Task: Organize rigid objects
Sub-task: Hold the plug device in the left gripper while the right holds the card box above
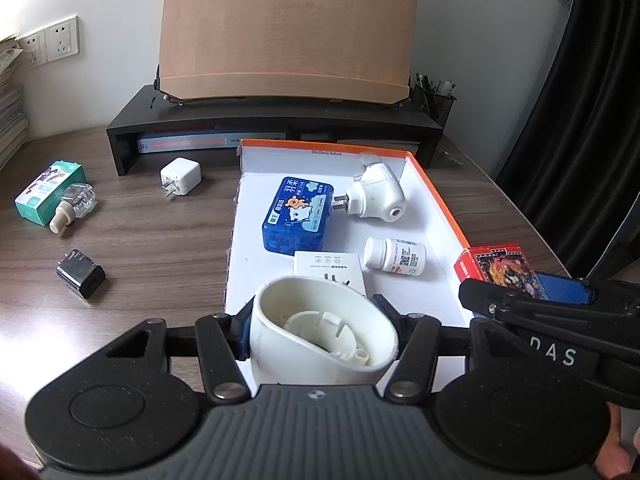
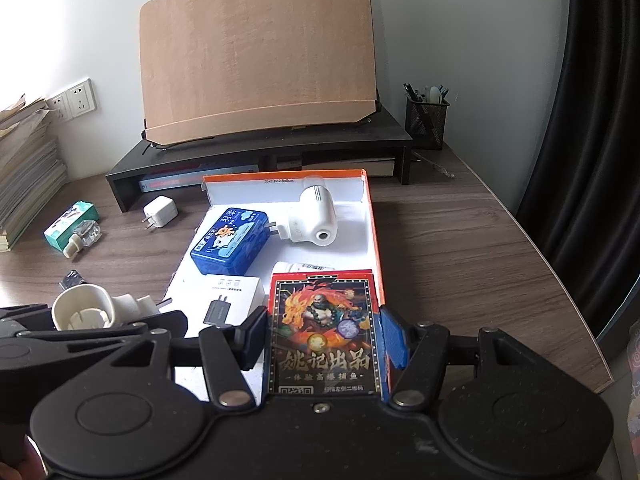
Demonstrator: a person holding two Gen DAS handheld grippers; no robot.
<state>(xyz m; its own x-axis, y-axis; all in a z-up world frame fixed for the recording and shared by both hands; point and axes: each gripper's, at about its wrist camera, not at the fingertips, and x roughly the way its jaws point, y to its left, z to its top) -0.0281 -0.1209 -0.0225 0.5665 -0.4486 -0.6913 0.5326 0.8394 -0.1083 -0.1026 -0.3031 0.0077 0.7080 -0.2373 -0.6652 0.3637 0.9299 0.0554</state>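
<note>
A: Which step are we at?

B: Mid-sort, I'd say. Both hands are loaded over the near end of the orange-rimmed tray [image 1: 436, 204]. The left gripper [image 1: 322, 340] is clamped on a cream plug-in vaporizer shell [image 1: 320, 332], jaws fairly narrow, pads on both sides. The right gripper [image 2: 324, 340] holds a red playing-card box [image 2: 326, 328] at about mid width, pads pressing its long edges.

A: What's in the tray already?

B: Blue tissue pack [image 1: 298, 214], white vaporizer [image 1: 376, 194] w/ prongs touching the pack, pill bottle [image 1: 396, 256] on its side, white charger box [image 1: 328, 270].

A: Next move?

B: Probably lower each item onto bare tray floor, then let go. Free space is tight near the front, so the card box needs a slot beside the bottle w/o knocking it. The tray's right strip looks clearest.

A: Still out on the desk [image 1: 160, 232]?

B: White USB charger [image 1: 181, 176], black charger [image 1: 82, 274], green box [image 1: 50, 192] w/ a clear refill bottle [image 1: 76, 206] against it.

A: Any diffs btw views?

B: The right view shows the shell's plug end [image 2: 134, 304] sticking out sideways and a charger printed on the white box; the left view hides both behind the shell. The left view gives the bottle whole; in the right view the card box covers most of it.
</note>
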